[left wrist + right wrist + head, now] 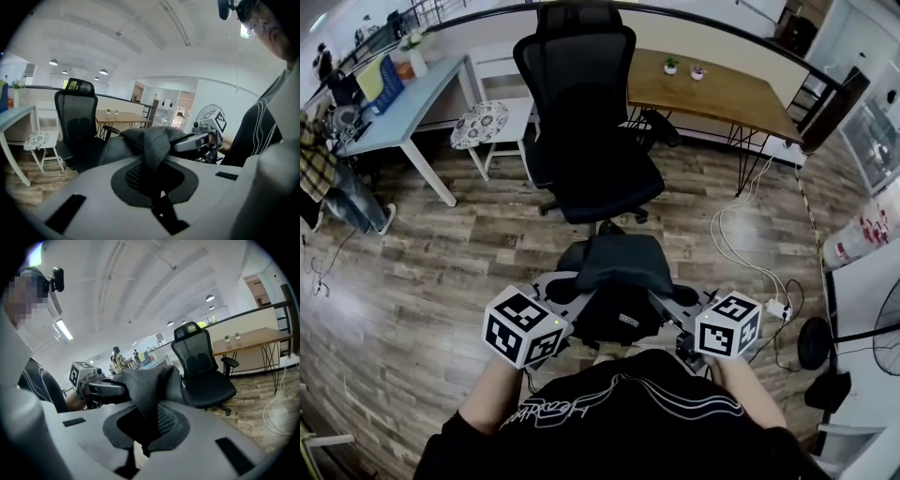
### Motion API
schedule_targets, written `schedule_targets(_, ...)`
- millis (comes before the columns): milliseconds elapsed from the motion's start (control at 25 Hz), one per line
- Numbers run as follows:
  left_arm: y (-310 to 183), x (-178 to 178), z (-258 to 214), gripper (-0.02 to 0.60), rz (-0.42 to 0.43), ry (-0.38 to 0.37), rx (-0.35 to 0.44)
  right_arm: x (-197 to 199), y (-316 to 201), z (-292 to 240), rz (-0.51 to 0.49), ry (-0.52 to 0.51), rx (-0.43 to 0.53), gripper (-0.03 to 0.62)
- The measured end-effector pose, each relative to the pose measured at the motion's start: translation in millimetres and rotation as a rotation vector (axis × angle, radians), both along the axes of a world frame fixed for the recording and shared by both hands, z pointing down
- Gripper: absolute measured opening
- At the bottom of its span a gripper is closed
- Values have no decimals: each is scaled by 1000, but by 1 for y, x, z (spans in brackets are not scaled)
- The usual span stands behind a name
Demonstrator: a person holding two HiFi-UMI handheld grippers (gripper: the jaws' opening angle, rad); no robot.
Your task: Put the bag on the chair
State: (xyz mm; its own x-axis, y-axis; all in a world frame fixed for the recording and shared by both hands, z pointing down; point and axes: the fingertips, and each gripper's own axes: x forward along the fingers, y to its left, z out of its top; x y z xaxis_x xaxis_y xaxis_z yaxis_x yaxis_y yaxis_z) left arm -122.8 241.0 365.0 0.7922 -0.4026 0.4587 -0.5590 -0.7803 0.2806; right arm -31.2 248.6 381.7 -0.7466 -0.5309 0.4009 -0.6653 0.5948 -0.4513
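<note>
A dark grey bag (614, 267) hangs in the air between my two grippers, just in front of my chest. My left gripper (561, 287) is shut on the bag's padded mesh strap (149, 154), and the fabric folds up out of its jaws. My right gripper (682, 298) is shut on the strap at the bag's other side (150, 401). Each gripper shows in the other's view, the right gripper (199, 138) and the left gripper (101, 386), both clamped on the bag. The black mesh office chair (591, 141) stands straight ahead on the wooden floor, its seat (605, 187) bare and facing me.
A wooden desk (712, 89) with two small plants stands behind the chair at the right. A white stool with a patterned cushion (481, 124) and a pale blue table (403, 103) are at the left, where a person (328, 173) sits. Cables and a power strip (773, 306) lie at the right near a fan (816, 343).
</note>
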Motion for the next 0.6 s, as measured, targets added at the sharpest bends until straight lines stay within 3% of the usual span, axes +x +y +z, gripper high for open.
schedule_targets(320, -31, 0, 8, 35, -39, 4, -28, 1, -37, 7, -7, 1, -18, 3)
schedule_targets(600, -85, 22, 19, 35, -59, -10, -70, 22, -94, 19, -15, -25, -53, 3)
